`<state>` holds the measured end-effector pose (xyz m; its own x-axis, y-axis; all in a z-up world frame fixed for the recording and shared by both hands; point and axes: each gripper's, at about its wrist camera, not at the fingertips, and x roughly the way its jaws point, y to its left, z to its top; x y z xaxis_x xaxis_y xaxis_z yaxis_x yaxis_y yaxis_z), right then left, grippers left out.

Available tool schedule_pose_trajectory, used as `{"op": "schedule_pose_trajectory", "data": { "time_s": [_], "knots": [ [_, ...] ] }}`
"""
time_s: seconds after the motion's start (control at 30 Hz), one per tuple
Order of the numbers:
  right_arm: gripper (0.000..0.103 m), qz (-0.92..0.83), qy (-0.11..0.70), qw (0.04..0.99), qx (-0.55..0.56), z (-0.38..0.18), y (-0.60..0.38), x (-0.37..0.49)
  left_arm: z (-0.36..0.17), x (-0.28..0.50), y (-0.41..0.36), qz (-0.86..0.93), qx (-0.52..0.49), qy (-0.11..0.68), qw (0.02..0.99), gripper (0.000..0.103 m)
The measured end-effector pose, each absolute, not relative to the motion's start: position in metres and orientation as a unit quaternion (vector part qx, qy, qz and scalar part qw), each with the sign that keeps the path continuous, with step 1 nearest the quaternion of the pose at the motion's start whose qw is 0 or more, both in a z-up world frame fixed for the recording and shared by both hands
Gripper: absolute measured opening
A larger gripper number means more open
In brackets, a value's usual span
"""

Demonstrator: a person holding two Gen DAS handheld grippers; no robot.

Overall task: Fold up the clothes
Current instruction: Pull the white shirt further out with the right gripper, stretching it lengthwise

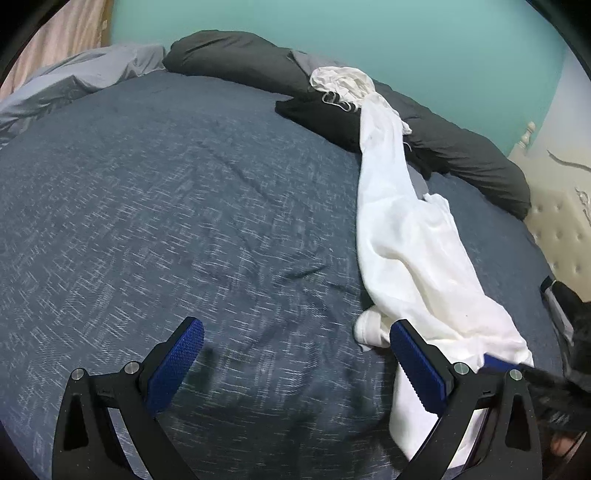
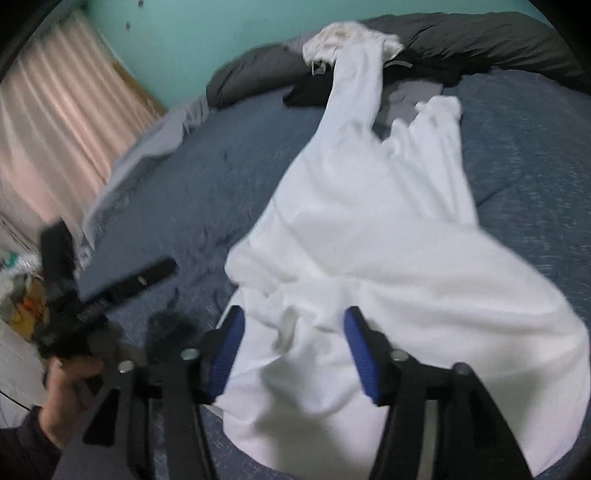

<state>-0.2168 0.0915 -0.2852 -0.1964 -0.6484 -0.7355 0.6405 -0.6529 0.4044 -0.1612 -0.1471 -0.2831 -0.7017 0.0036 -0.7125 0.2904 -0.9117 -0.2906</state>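
Now the left gripper (image 1: 296,363) is hovering spread wide over the blue bedspread (image 1: 166,221), the white garment (image 1: 410,240) stretching lengthwise ahead past its right finger. Over at the right gripper (image 2: 293,350), jaws are gaping above the garment's (image 2: 369,240) near end, its long axis running straight ahead toward the dark pillows (image 2: 480,33).

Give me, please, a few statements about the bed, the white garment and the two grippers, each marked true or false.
1. The left gripper is open. True.
2. The white garment lies neatly folded into a square. False: it sprawls unfolded along the bed.
3. The wall behind the bed is red. False: it is teal.
4. The right gripper is open above white cloth. True.
5. A dark pillow lies at the far edge. True.
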Motion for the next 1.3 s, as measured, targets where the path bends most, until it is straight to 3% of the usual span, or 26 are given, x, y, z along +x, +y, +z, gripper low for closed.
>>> {"op": "schedule_pose_trajectory", "data": {
  "time_s": [0.1, 0.13, 0.2, 0.23, 0.37, 0.83, 1.13, 1.3],
  "knots": [
    [0.054, -0.772, 0.019, 0.411, 0.485, -0.296, 0.080, -0.213, -0.282, -0.158, -0.155, -0.901, 0.377, 0.201, 0.082, 0.103],
    [0.048, -0.773, 0.023, 0.411, 0.483, -0.298, 0.079, -0.212, -0.282, -0.157, -0.157, -0.901, 0.376, 0.203, 0.083, 0.103],
    [0.024, -0.776, 0.036, 0.408, 0.479, -0.301, 0.077, -0.212, -0.281, -0.156, -0.160, -0.901, 0.373, 0.204, 0.084, 0.103],
    [0.017, -0.778, 0.041, 0.406, 0.478, -0.302, 0.077, -0.212, -0.281, -0.155, -0.162, -0.901, 0.373, 0.205, 0.084, 0.103],
    [0.006, -0.786, 0.036, 0.404, 0.467, -0.301, 0.085, -0.214, -0.281, -0.156, -0.161, -0.901, 0.373, 0.206, 0.086, 0.103],
    [0.005, -0.862, -0.048, 0.322, 0.389, -0.254, 0.198, -0.249, -0.279, -0.176, -0.116, -0.904, 0.376, 0.197, 0.058, 0.103],
    [0.007, -0.870, -0.108, 0.243, 0.416, -0.271, 0.271, -0.280, -0.285, -0.191, -0.074, -0.905, 0.387, 0.176, 0.026, 0.103],
    [0.009, -0.869, -0.146, 0.250, 0.400, -0.263, 0.281, -0.278, -0.283, -0.196, -0.068, -0.906, 0.384, 0.177, 0.023, 0.103]
  ]
}}
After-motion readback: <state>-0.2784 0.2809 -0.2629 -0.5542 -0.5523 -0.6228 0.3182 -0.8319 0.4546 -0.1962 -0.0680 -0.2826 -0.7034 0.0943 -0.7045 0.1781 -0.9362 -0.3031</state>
